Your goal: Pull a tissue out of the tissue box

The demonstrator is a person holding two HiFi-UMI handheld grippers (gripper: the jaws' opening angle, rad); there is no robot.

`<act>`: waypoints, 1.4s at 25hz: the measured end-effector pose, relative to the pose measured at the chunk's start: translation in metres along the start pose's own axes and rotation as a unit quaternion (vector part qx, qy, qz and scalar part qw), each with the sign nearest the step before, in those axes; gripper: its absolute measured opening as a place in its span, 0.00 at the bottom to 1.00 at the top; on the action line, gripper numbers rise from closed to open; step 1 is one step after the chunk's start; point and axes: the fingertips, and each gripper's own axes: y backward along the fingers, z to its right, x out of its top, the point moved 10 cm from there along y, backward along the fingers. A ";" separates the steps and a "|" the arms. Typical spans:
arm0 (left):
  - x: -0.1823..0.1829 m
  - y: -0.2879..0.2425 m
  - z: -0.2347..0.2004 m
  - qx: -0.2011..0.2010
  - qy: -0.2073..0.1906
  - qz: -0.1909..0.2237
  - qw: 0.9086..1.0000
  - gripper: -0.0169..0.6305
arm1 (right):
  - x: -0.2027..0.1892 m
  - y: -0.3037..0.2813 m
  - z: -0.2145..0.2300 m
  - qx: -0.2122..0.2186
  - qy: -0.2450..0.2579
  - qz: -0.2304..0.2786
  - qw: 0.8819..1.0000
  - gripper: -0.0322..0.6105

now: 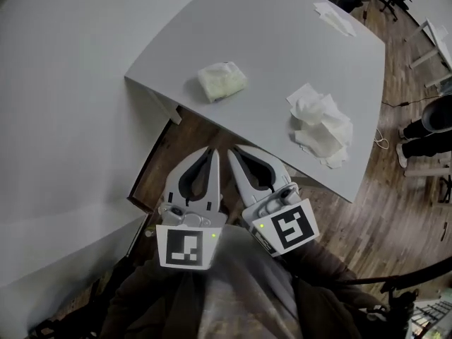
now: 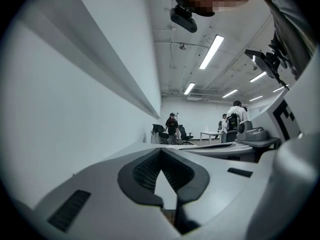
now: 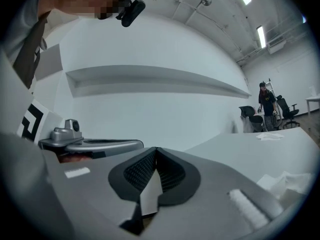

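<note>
A soft whitish tissue pack [image 1: 222, 80] lies on the white table [image 1: 282, 41], near its left edge. A heap of pulled tissues [image 1: 322, 126] sits right of it, showing low at the right of the right gripper view as tissues [image 3: 292, 181]. One more tissue [image 1: 333, 17] lies at the table's far side. My left gripper [image 1: 212, 150] and right gripper [image 1: 232, 150] hang side by side below the table's near edge, close to my body. Both are shut with nothing between the jaws. The tips meet in the left gripper [image 2: 161, 150] and the right gripper [image 3: 156, 149].
A white wall [image 1: 63, 119] runs along the left. Wooden floor [image 1: 395, 203] lies right of and under the table. A person's legs [image 1: 427, 129] stand at the far right. Several people [image 2: 172, 126] and office chairs [image 2: 160, 133] are in the distant room.
</note>
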 end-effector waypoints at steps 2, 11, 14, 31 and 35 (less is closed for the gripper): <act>0.002 -0.014 -0.016 -0.001 0.005 -0.003 1.000 0.02 | 0.004 -0.019 0.006 0.000 0.004 -0.005 1.000 0.05; 0.003 -0.063 -0.048 -0.008 0.012 -0.015 1.000 0.02 | 0.018 -0.067 0.039 -0.009 0.023 -0.004 1.000 0.05; 0.001 -0.084 -0.052 -0.003 0.014 -0.022 1.000 0.02 | 0.015 -0.077 0.059 -0.015 0.027 -0.019 0.999 0.05; -0.046 -0.223 -0.085 0.056 0.061 -0.117 0.990 0.02 | -0.037 -0.175 0.188 0.031 0.016 -0.115 0.993 0.15; -0.061 -0.241 -0.092 0.068 0.071 -0.140 0.985 0.02 | -0.055 -0.196 0.208 0.040 0.047 -0.151 0.987 0.20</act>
